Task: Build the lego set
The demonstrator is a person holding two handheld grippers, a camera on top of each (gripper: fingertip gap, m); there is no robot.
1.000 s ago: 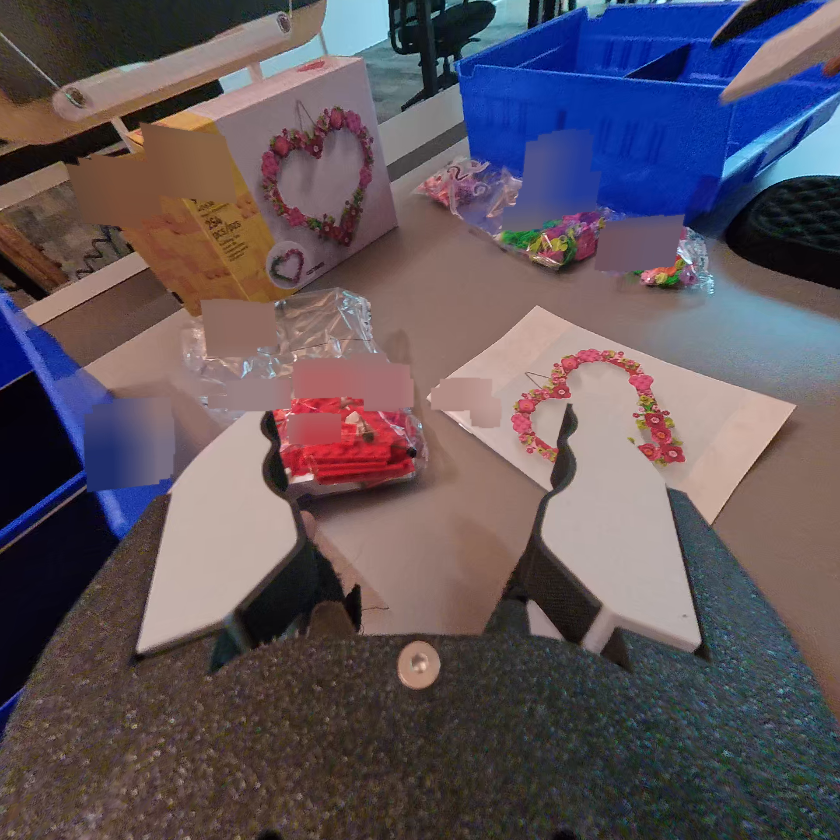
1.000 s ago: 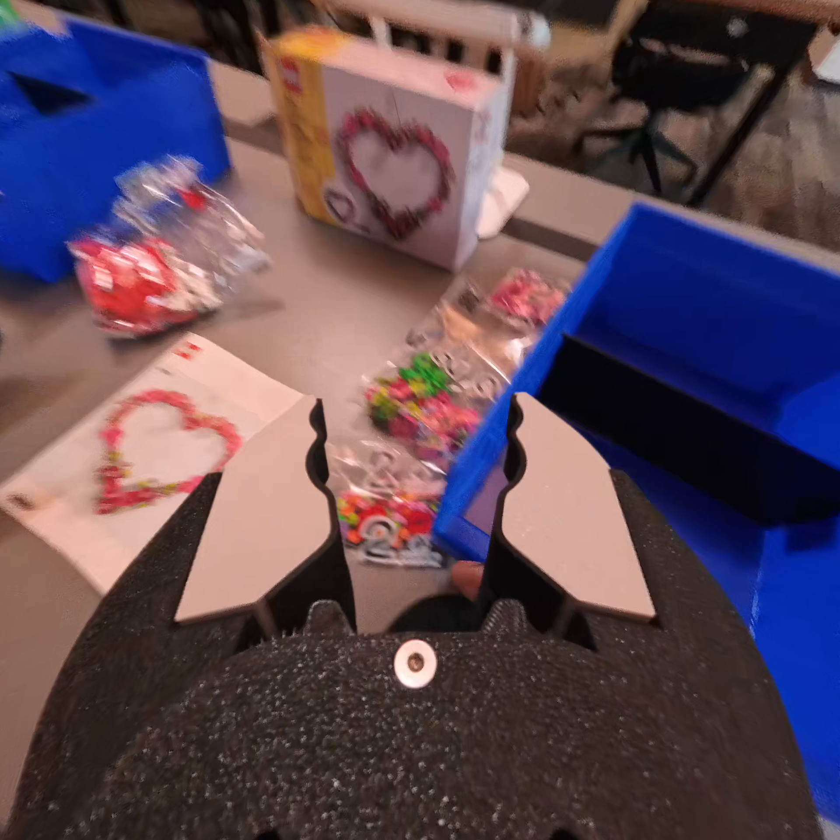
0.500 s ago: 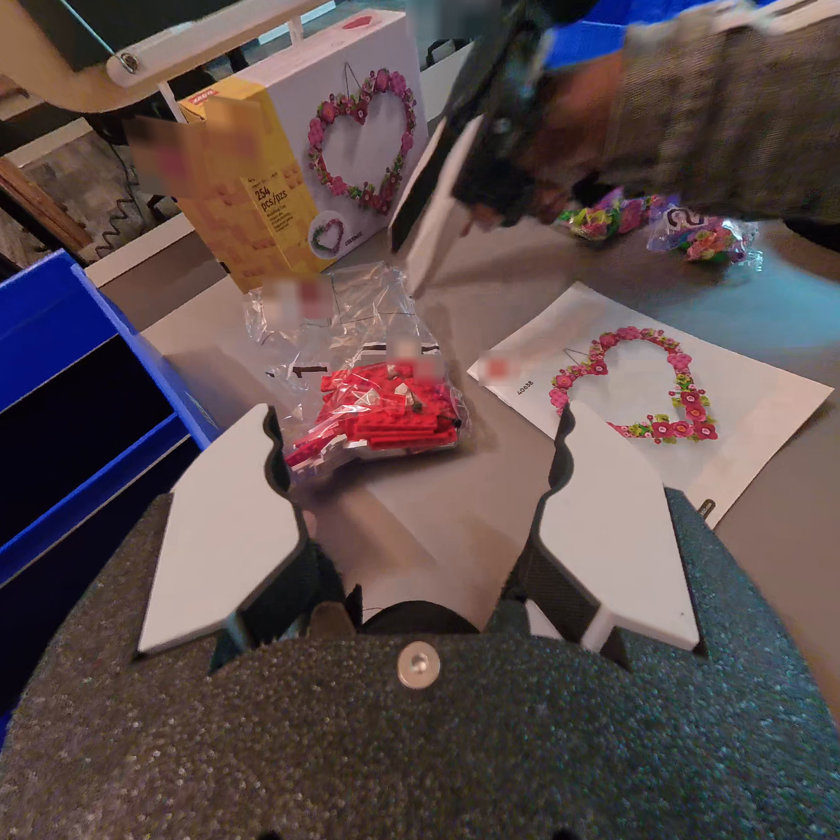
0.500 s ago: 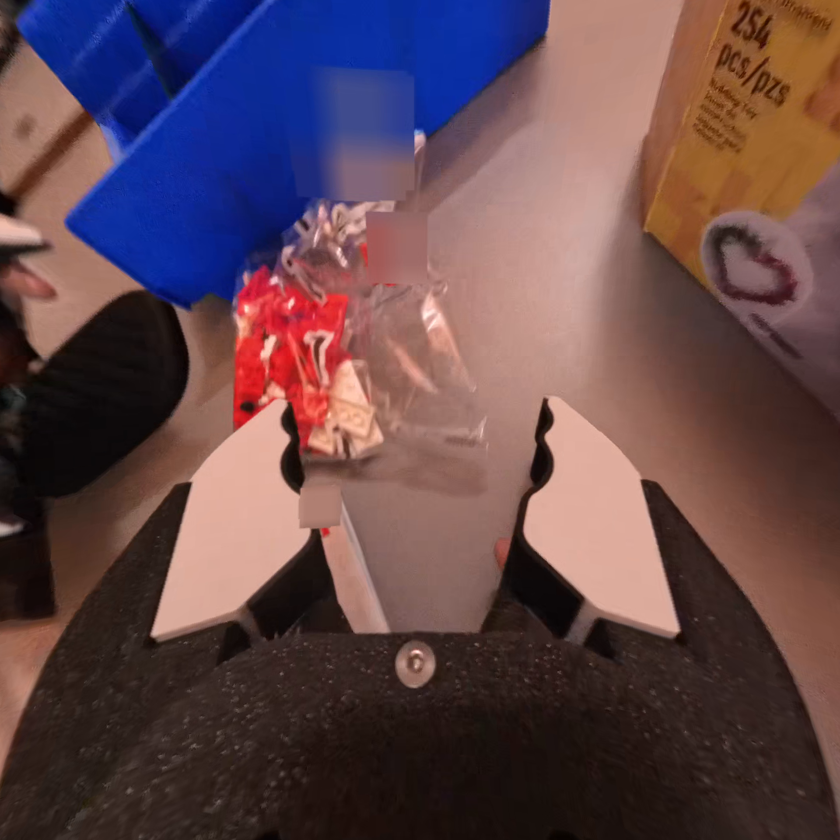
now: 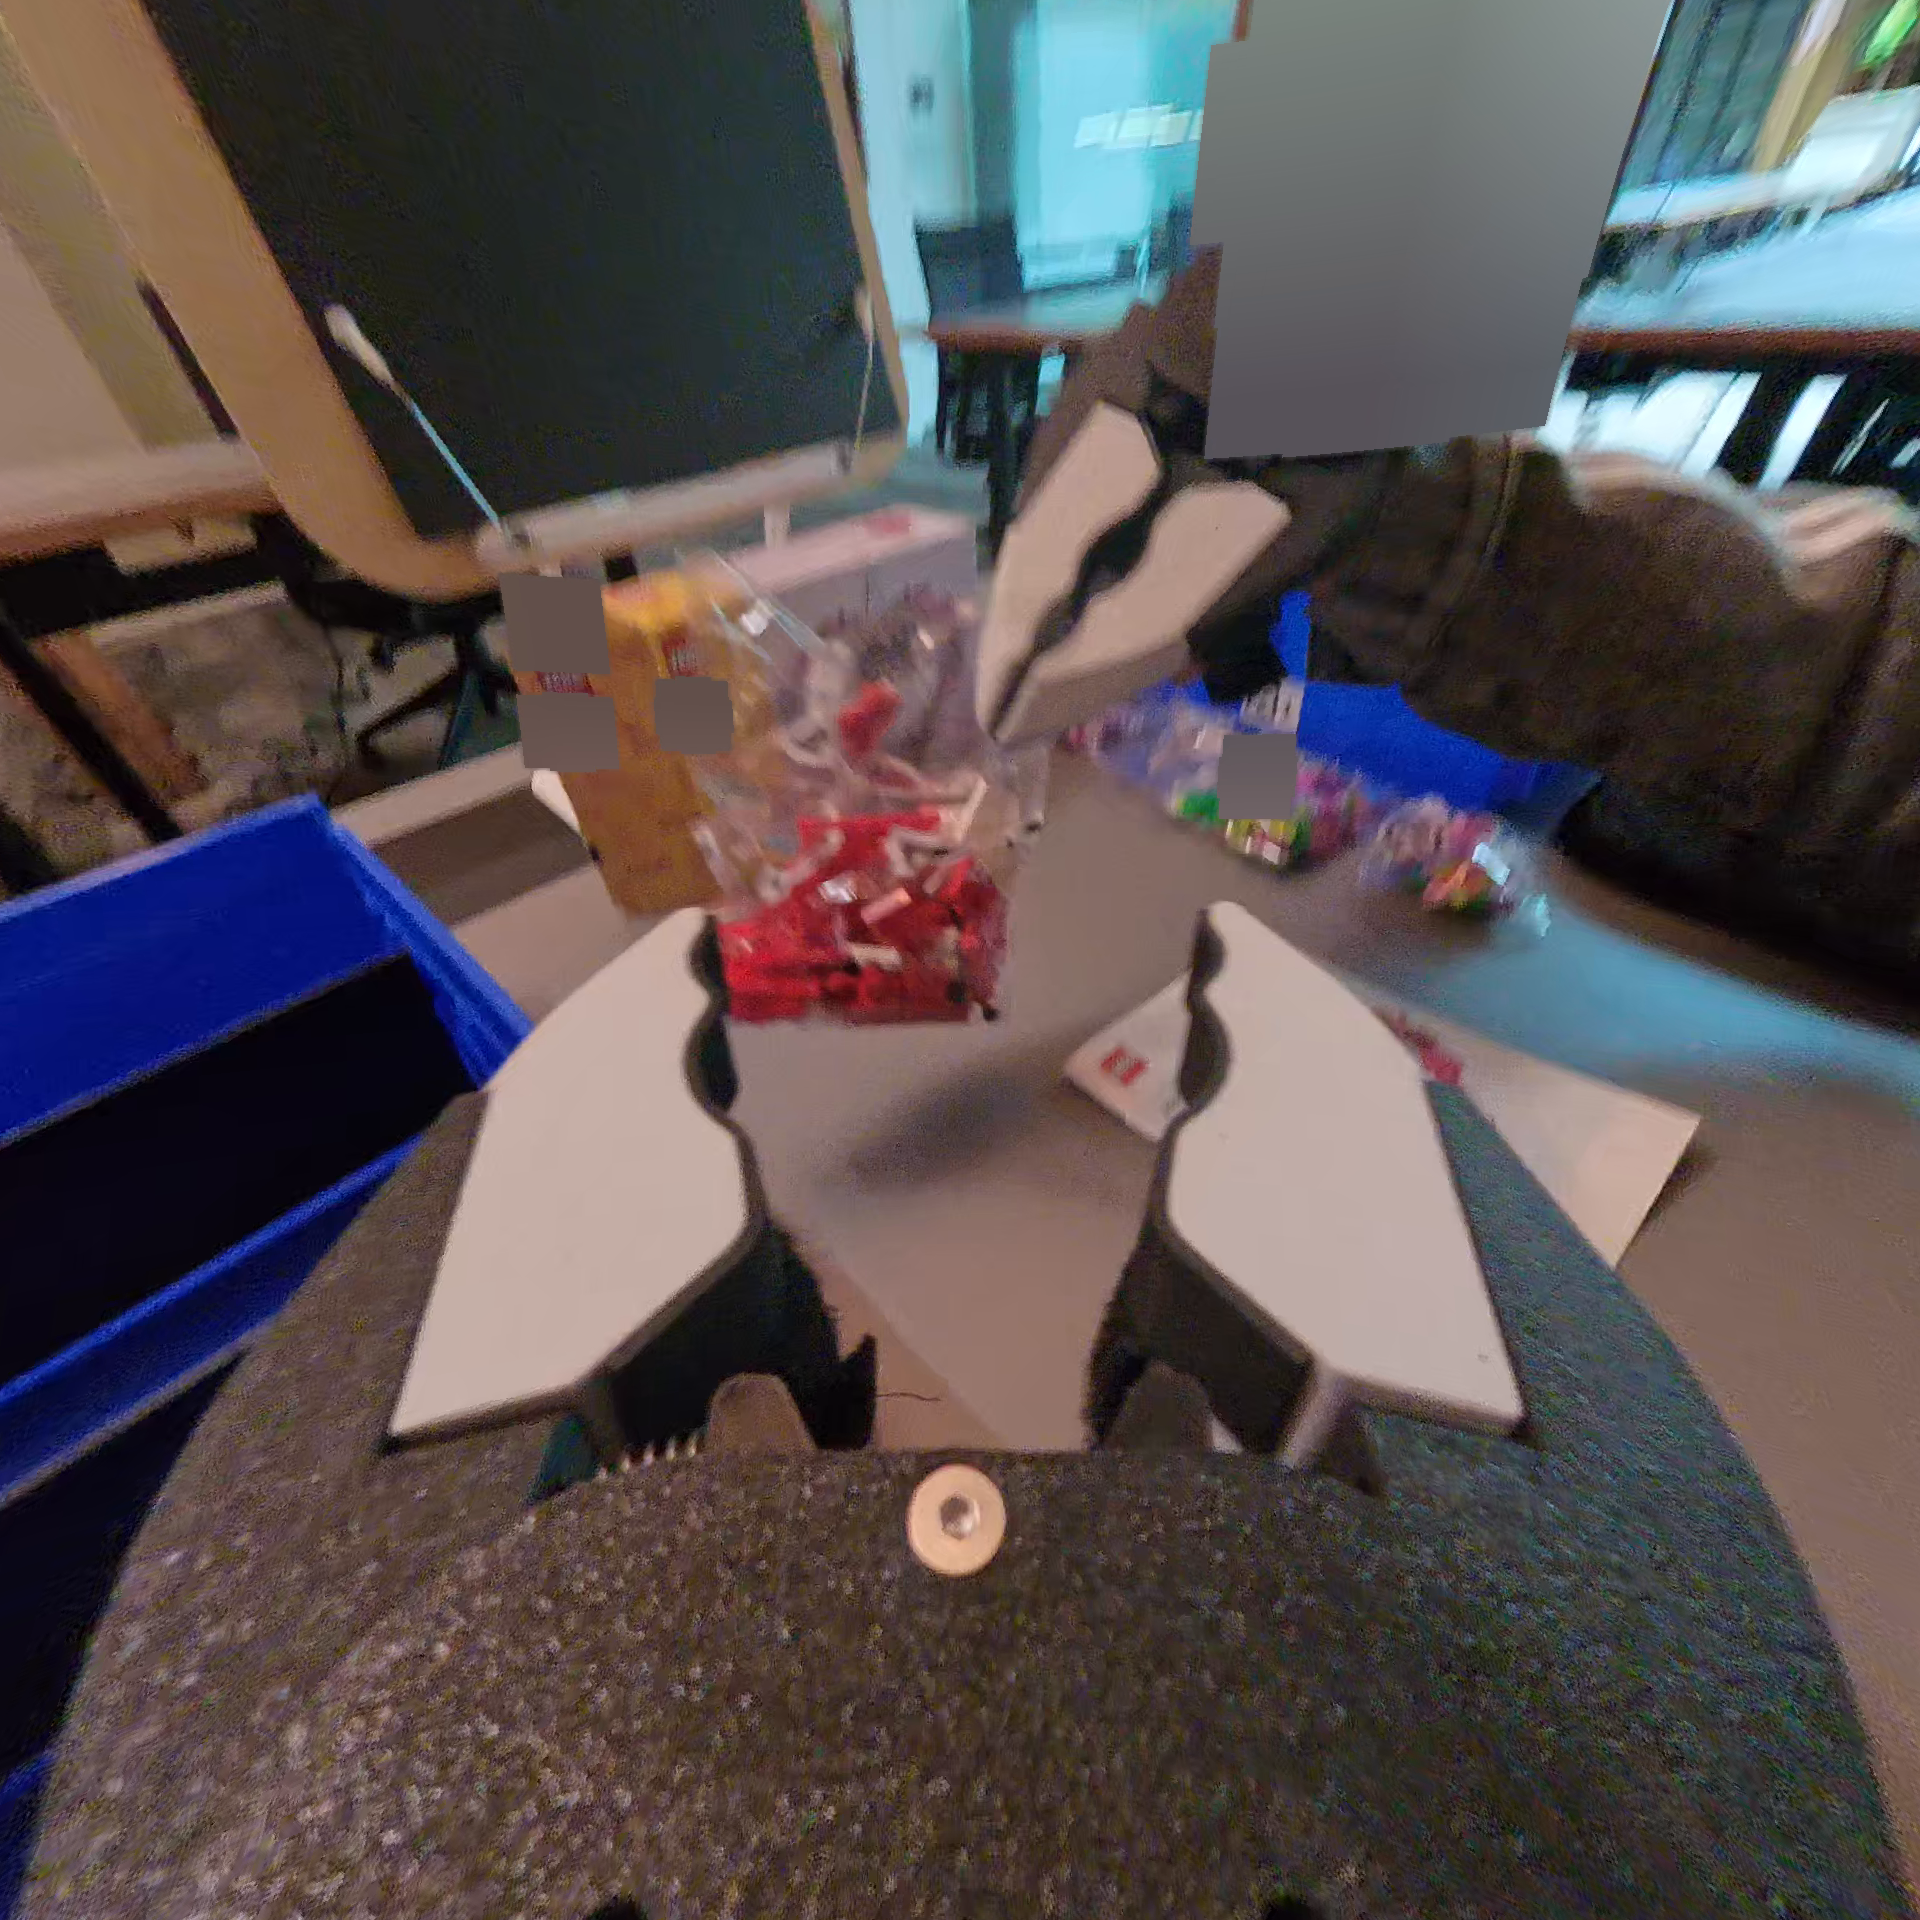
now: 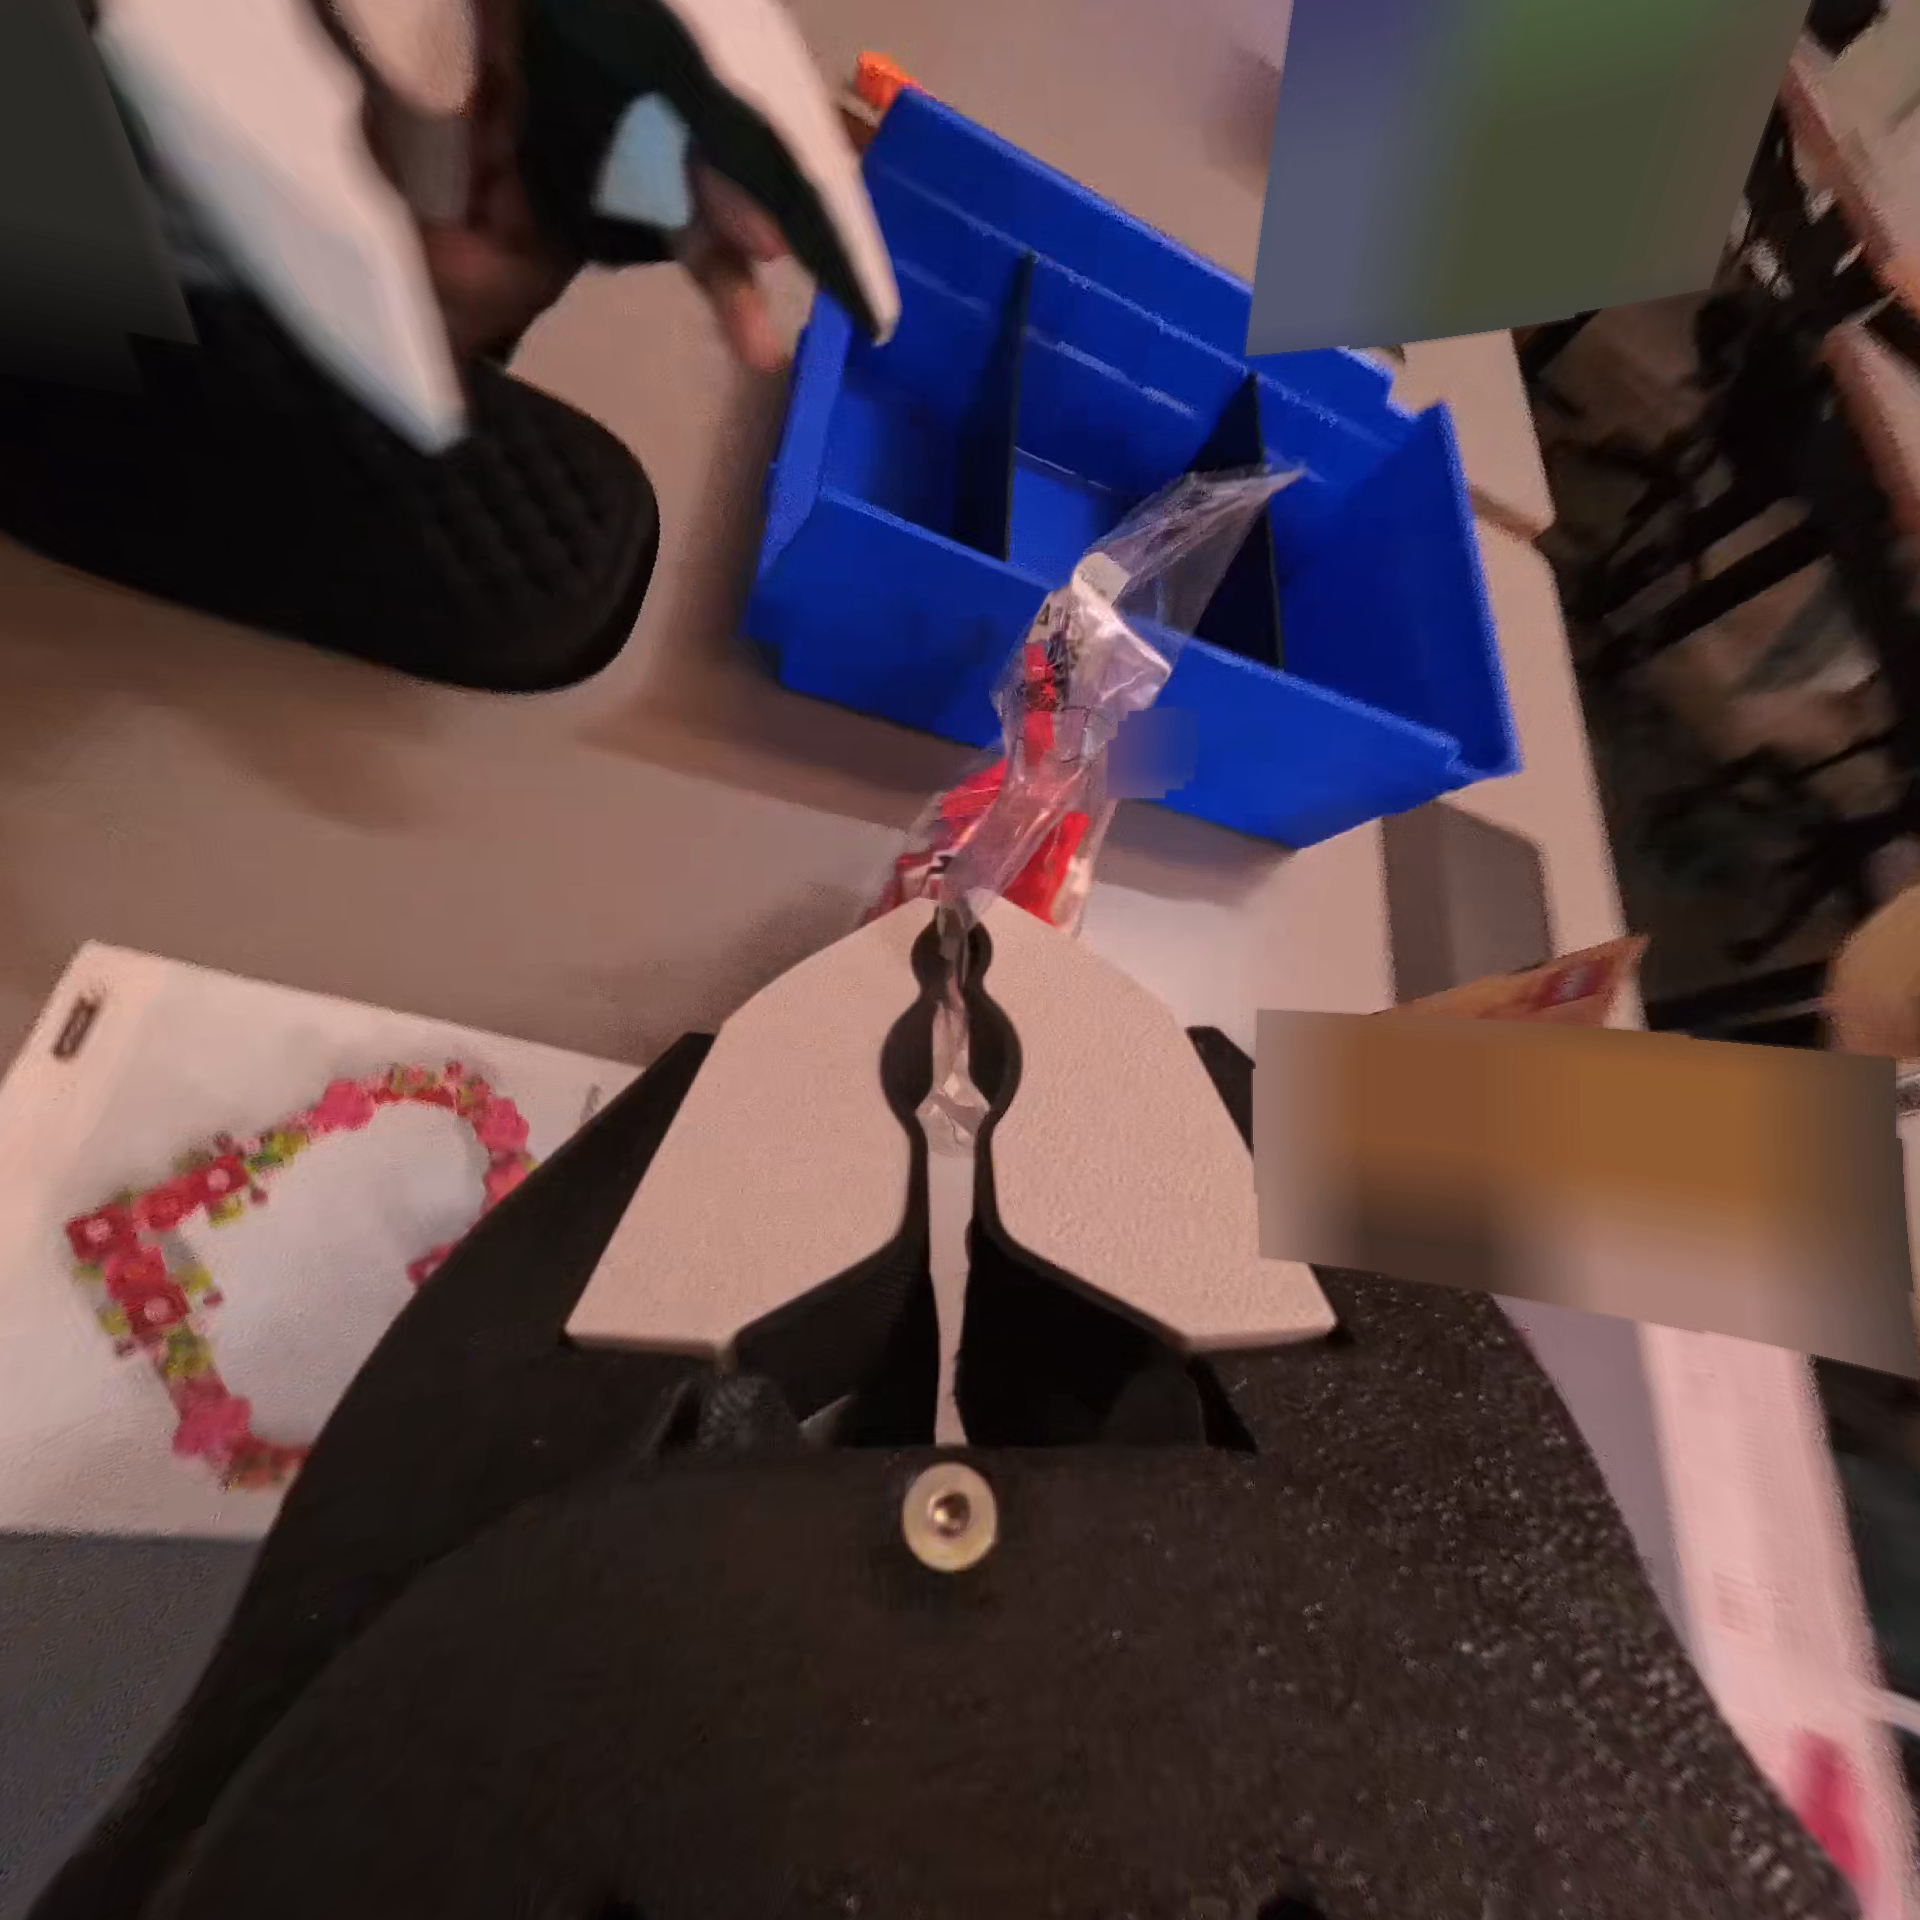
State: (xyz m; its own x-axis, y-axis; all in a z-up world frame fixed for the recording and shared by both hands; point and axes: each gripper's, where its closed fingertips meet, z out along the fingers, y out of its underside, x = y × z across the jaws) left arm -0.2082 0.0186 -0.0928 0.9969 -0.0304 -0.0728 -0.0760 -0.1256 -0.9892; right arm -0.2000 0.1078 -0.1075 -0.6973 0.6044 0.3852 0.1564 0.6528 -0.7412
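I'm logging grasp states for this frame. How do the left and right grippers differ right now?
The left gripper has its jaws spread wide and holds nothing; the right gripper is shut on the bag of red bricks. The left sits low before the bag; the right grips its upper edge, so it hangs. Both have pale grey fingers.

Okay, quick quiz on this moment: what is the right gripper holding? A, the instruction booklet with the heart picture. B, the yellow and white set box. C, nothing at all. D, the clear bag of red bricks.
D: the right gripper has its jaws shut on the plastic top of the clear bag of red bricks, which hangs lifted above the table.
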